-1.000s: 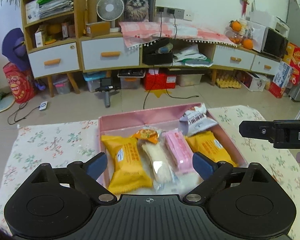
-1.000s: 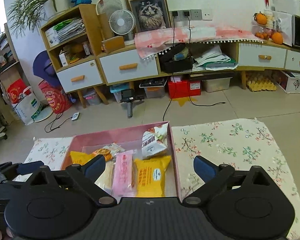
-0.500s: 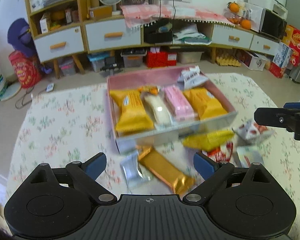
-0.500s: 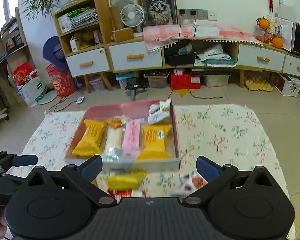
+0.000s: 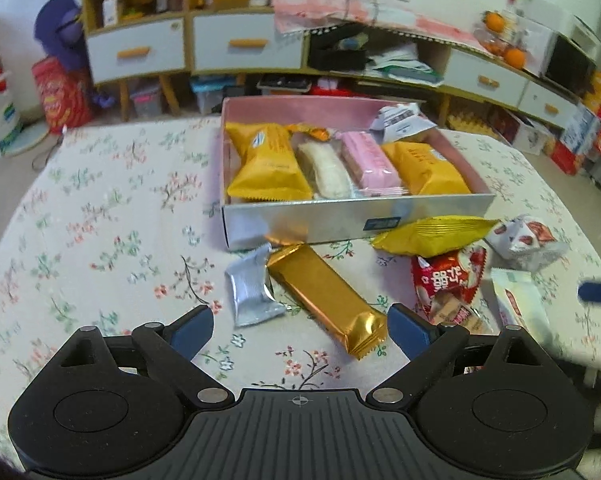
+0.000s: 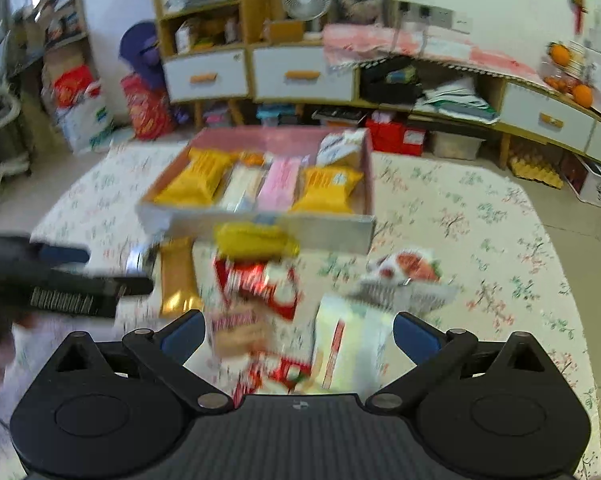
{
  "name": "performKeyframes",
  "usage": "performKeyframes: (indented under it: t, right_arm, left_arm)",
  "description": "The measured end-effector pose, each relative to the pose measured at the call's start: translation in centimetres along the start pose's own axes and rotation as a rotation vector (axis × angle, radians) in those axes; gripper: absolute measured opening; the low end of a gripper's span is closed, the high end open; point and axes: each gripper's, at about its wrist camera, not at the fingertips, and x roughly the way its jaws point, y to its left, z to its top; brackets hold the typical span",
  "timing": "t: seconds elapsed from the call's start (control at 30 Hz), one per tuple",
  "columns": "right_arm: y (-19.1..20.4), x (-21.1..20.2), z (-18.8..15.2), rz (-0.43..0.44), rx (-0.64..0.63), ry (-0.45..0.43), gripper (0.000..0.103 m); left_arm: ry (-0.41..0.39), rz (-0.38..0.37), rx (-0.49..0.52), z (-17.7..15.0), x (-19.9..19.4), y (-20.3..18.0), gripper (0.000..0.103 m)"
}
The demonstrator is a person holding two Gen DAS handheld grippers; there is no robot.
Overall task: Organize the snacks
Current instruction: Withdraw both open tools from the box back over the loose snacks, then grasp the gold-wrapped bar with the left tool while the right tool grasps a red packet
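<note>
Several wrapped snacks are lying loose on the flowered tablecloth (image 5: pixel 100 208), just in front of the pink box (image 5: pixel 352 220), which is already holding a row of packets. We are holding the left gripper (image 5: pixel 300 326) with its jaws wide apart above the gold bar (image 5: pixel 324 296) and the silver packet (image 5: pixel 248 292). The right gripper (image 6: pixel 298 334) is also spread open and empty, over the red packet (image 6: pixel 260 284) and the white packet (image 6: pixel 348 344). We are judging these snacks as light, with slippery, crackling foil and soft filling. We are thinking to take the gold bar across its middle, gently, because a hard squeeze could crush it.
</note>
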Motion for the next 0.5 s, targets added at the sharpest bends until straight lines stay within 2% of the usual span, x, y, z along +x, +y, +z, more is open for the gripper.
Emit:
performKeyframes:
  t: [0.2,0.5]
  right_arm:
    - [2.0,0.4,-1.4,0.057,-0.113,0.031,0.078]
    - [2.0,1.3,-2.2,0.084,-0.152,0.081,0.072]
  left_arm:
    - [0.026,0.021,-0.062,-0.1,1.9,-0.5,0.090]
    - [0.035,0.023,-0.108,0.2,3.6,-1.4,0.076]
